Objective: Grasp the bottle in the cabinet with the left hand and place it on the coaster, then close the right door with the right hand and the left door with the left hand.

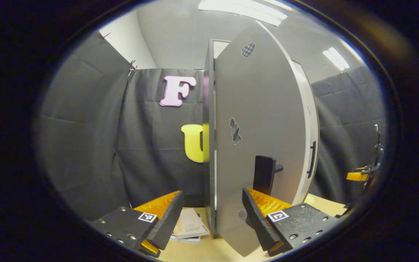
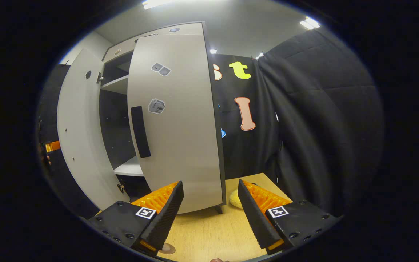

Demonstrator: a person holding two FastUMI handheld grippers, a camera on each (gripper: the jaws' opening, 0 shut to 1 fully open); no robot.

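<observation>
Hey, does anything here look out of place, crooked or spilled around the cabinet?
Nothing looks spilled or damaged. Both cabinet doors hang ajar: the left door and the right door. Some booklets lie loosely stacked on the table beside the cabinet.

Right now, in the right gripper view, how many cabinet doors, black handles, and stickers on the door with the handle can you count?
Cabinet doors: 2
Black handles: 1
Stickers on that door: 3
Total: 6
</observation>
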